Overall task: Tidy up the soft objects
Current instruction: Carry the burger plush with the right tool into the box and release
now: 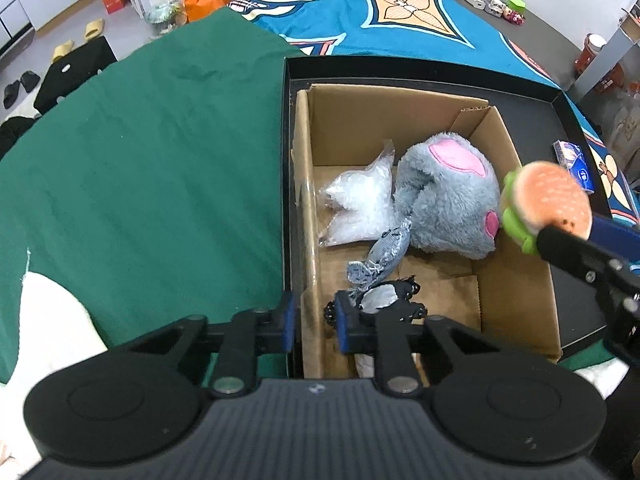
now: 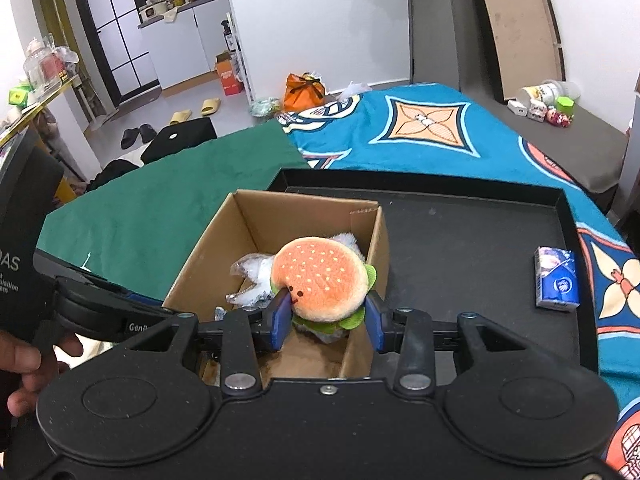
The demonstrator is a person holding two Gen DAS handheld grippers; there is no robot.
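My right gripper (image 2: 326, 320) is shut on a plush hamburger (image 2: 320, 284) and holds it above the open cardboard box (image 2: 224, 248). In the left wrist view the hamburger (image 1: 548, 204) hangs over the box's right wall (image 1: 516, 280). Inside the box lie a grey and pink plush (image 1: 448, 196), a clear bag of white stuffing (image 1: 356, 204), a blue denim piece (image 1: 380, 256) and a small black and white item (image 1: 384, 298). My left gripper (image 1: 315, 322) is open a little and empty, straddling the box's near left wall.
The box stands in a black tray (image 2: 480, 248) on a bed with a green cloth (image 1: 140, 160) and a blue patterned blanket (image 2: 420, 128). A blue tissue packet (image 2: 557, 280) lies in the tray at the right. Slippers and bags lie on the floor beyond.
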